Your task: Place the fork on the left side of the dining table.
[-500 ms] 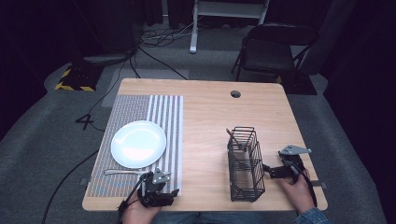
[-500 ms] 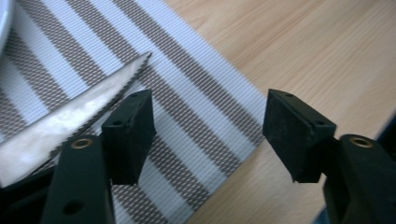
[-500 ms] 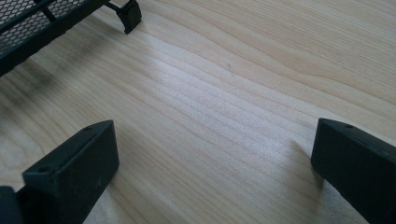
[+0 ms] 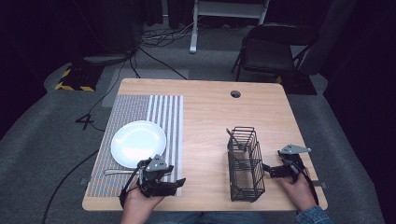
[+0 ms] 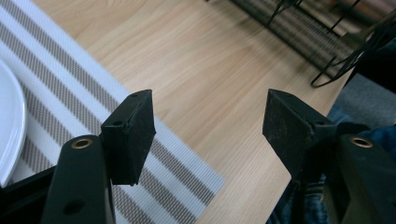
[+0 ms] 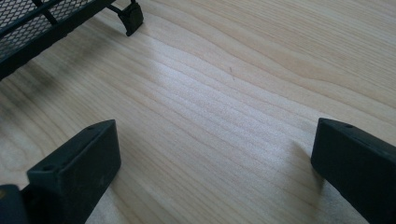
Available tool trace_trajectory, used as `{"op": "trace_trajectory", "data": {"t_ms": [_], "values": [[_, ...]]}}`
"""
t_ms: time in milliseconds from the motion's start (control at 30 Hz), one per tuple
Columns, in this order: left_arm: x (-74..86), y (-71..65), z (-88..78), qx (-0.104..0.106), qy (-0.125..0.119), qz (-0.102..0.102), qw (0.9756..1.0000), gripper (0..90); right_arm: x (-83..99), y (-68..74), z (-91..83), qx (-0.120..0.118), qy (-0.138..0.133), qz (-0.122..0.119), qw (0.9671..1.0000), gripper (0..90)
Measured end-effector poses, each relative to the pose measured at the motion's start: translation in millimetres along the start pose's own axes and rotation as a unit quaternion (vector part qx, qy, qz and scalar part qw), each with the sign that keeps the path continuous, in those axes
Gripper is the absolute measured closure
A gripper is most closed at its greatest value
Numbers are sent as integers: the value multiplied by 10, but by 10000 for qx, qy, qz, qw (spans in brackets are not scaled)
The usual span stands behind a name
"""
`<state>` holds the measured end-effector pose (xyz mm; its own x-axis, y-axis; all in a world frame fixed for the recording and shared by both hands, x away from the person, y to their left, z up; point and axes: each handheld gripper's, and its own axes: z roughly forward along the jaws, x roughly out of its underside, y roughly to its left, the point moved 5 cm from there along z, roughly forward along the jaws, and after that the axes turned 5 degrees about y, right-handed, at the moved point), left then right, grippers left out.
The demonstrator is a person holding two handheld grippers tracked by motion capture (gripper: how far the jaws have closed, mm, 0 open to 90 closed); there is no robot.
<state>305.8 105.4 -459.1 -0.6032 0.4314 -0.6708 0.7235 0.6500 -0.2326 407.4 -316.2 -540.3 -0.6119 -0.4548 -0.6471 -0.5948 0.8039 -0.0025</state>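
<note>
The piece of cutlery [image 4: 116, 171], probably a fork though it is small in the high view, lies flat on the striped placemat [image 4: 140, 109] just below the white plate [image 4: 138, 142] and just beside the left claw [image 4: 180, 181]; it should be light, stiff, slick and low-lying, best pinched across the handle. Both claws stand spread and empty, the right claw [image 4: 267, 169] just beside the wire caddy [image 4: 245, 163] on the tabletop [image 4: 205, 112]. Counted: one loose utensil, one plate, one placemat, one caddy holding what looks like two utensils.
</note>
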Motion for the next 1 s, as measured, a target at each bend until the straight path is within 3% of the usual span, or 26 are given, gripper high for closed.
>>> {"op": "trace_trajectory", "data": {"t_ms": [67, 167, 300, 400, 533, 733, 867, 1000], "values": [[-31, -2, -12, 22, -19, 1, 10000, 357, 0, 0, 0, 0, -1, 0, 10000, 14], [-180, 7, -58, 198, -266, -69, 9994, 365, 2, 1, -2, -1, 1, -10, 10000, 17], [-315, 29, -89, 164, -425, -69, 9989, 364, 6, 3, -7, -2, -5, -18, 10000, 22], [-502, 49, -130, 136, -735, -160, 9971, 364, 7, 3, -7, -3, -6, -20, 10000, 22], [-667, 36, -127, 101, -953, -184, 9952, 363, 9, 4, -10, 14, -17, -35, 10000, 28], [-856, -33, -82, 29, -970, -56, 9953, 356, 10, 4, -12, 14, -21, -39, 10000, 29], [-1076, -145, -8, 219, -898, 189, 9955, 321, 14, 13, -16, 28, -40, -7, 10000, 36], [-1193, -188, 29, 134, -885, 341, 9954, 311, 15, 14, -17, 32, -43, -2, 10000, 37]]}}
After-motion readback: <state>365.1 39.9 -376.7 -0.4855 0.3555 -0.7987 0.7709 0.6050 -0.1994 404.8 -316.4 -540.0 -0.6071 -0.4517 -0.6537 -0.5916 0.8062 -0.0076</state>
